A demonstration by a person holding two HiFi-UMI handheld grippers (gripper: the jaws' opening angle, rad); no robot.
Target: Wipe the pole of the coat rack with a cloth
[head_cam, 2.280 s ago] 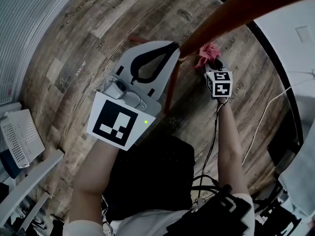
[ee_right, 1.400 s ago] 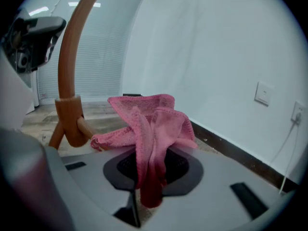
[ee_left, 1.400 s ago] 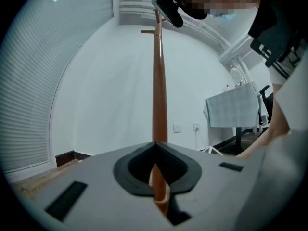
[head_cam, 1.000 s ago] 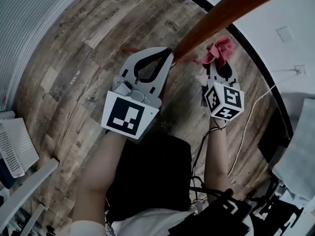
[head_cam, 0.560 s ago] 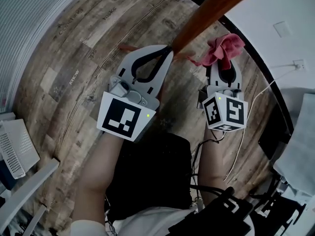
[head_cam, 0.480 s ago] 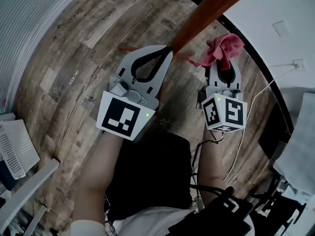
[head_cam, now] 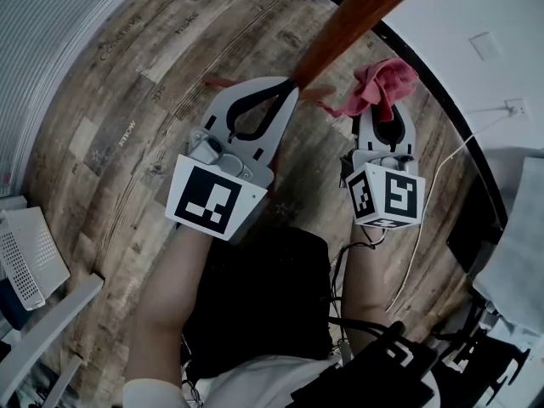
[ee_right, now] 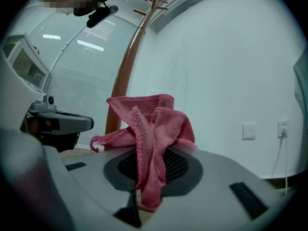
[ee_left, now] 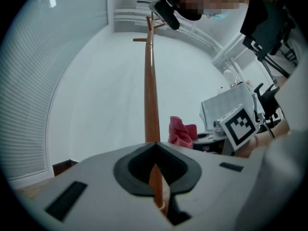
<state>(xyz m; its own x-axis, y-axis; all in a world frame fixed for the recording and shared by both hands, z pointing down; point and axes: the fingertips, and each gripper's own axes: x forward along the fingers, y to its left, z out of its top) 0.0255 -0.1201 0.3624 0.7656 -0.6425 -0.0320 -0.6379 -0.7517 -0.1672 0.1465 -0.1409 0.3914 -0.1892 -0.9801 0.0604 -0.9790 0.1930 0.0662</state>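
Head view: left tongs around pole

Floor's wood-look planks, with a black baseboard running under a plain white wall. Blinds are off to the left. There's a white perforated box at the edge, and a white cable trails down from a wall socket.

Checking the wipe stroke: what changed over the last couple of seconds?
Right claw, shut on the cloth, rose along the pole toward the head camera and drew off to the right. The cloth, which was against the pole earlier, now looks clear of it. Left claw stays clamped on the pole in about the same place.
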